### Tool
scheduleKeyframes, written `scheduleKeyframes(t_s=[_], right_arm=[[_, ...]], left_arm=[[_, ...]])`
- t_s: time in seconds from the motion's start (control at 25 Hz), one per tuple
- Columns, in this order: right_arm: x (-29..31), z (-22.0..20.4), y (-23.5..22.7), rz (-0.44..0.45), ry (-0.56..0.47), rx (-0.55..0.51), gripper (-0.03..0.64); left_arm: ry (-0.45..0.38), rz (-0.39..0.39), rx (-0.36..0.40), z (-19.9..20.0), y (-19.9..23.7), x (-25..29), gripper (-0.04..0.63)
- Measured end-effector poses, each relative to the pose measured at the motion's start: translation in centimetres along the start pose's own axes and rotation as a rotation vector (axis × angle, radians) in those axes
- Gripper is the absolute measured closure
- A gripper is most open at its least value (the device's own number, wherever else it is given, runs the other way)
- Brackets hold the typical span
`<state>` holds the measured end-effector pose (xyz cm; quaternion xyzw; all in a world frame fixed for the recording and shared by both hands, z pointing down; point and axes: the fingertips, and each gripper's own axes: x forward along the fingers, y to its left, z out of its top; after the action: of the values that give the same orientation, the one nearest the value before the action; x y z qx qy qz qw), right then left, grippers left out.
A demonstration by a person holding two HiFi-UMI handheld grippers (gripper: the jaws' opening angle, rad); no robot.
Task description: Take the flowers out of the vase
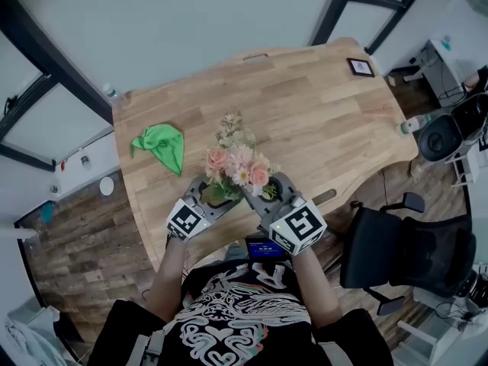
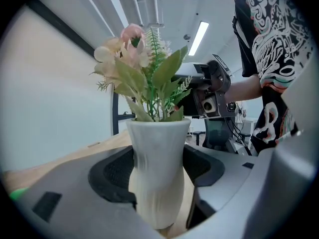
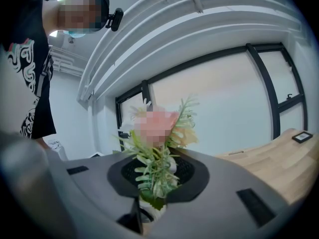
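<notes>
Clamping the white ribbed vase (image 2: 157, 168) on the wooden surface (image 1: 313, 105), left tongs (image 1: 207, 193) steady it. Right tongs (image 1: 267, 191) pinch the pink-and-cream flower bunch (image 1: 238, 162) by its green stems above the rim. It is likely light and springy, so best held low.

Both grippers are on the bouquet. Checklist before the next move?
1. vase clamped by the left gripper: ok.
2. right gripper shut on the flowers at the stems, just above the vase rim: ok.
3. Every stem caught in that grip: cannot tell.
4. Vase upright: ok.
5. Stems out of the vase: not ok, they sit inside the rim.
6. Bare table to lay the flowers on, right of the green cloth: ok.
</notes>
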<state>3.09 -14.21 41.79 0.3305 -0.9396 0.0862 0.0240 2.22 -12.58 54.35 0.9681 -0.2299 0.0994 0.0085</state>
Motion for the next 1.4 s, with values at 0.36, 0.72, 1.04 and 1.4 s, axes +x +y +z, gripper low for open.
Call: scheduleKeyframes(t_s=[0.36,0.72,1.04,1.4], right_arm=[[0.0,1.3,1.1,0.011,-0.008,-0.030,0.535],[-0.4,3.4,1.6,0.021,-0.069,-0.016,0.535],[-1.1,6.1,0.4,-0.004,-0.096,-0.028,0.535],[-2.5,9.8,0.1,-0.023,-0.142,-0.058,0.535]], left_arm=[[-0.005,0.002,-0.001,0.0,0.1,-0.1,0.290],[-0.006,0.000,-0.009,0.0,0.1,-0.1,0.290],[0.001,-0.005,-0.014,-0.1,0.0,-0.3,0.290],[0.006,-0.004,-0.003,-0.4,0.0,-0.3,0.291]])
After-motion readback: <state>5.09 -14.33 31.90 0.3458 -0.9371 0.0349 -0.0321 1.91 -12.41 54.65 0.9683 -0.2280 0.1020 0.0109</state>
